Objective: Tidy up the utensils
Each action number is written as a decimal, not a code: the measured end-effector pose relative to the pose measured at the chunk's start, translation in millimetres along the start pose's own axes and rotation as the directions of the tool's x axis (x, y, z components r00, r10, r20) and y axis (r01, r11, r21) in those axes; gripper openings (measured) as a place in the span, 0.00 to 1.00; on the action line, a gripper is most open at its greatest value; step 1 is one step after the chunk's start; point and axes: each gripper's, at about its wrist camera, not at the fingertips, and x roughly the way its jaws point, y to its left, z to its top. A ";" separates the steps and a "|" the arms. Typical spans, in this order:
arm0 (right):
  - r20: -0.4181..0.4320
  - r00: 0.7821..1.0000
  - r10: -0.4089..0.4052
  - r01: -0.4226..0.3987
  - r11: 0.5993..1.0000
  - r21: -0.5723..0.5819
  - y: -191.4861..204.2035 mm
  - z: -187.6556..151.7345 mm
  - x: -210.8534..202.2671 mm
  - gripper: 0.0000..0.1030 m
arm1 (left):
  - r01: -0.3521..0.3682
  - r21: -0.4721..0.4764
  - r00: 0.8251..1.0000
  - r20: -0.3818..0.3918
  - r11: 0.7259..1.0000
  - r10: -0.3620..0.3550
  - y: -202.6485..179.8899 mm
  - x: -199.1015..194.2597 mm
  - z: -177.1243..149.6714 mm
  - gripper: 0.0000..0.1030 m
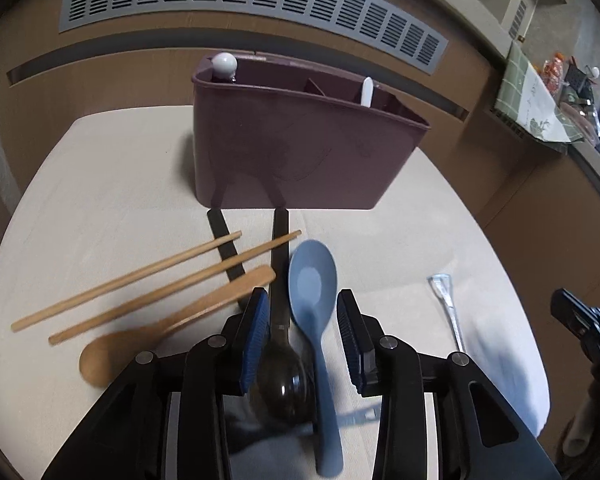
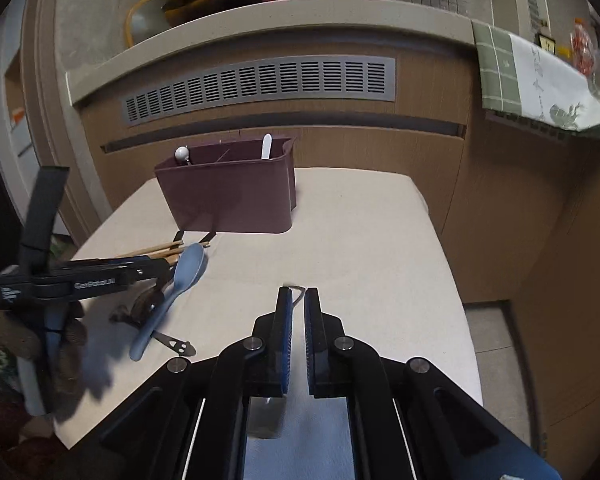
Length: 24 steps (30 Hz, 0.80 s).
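Observation:
My left gripper [image 1: 302, 294] stands open over the utensils, pointing down at the beige table [image 1: 100, 184]. A grey-blue spoon [image 1: 312, 280] lies along the gap between its blue pads, with space on both sides. A dark spoon [image 1: 280, 380] with a black handle lies under it. Two wooden chopsticks [image 1: 132, 280] and a wooden spoon [image 1: 172, 320] lie to the left. The maroon holder [image 1: 300, 152] stands beyond. My right gripper [image 2: 299, 290] is shut, with only a slit between the pads and nothing seen in it. A silver utensil [image 1: 448, 312] lies on the table near it.
The holder [image 2: 228, 196] contains a white round-topped piece [image 1: 225, 63] at its left end and a white handle [image 1: 367, 92] at its right end. A wooden panel with a grey vent [image 2: 260, 84] rises behind the table. The table edge [image 2: 452, 280] drops to the floor on the right.

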 end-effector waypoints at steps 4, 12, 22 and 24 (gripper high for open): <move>-0.059 0.996 0.073 -0.072 0.997 0.031 -8.5 -14.3 13.4 0.13 | -0.026 0.076 0.998 -0.049 0.997 0.030 -15.5 28.9 9.2 0.36; -0.145 0.989 0.037 -0.029 0.998 0.055 -12.9 -42.7 32.7 0.18 | -0.037 0.235 0.995 -0.082 0.971 0.058 -53.0 55.7 10.5 0.37; -0.220 0.974 0.044 -0.023 0.995 0.100 -6.0 -19.4 96.9 0.21 | 0.011 0.189 0.995 -0.103 0.982 0.009 -36.4 53.5 11.7 0.37; -0.231 0.972 0.033 -0.008 0.994 0.109 -3.8 -9.1 109.4 0.26 | 0.037 0.161 0.995 -0.098 0.986 -0.021 -30.9 51.1 10.8 0.37</move>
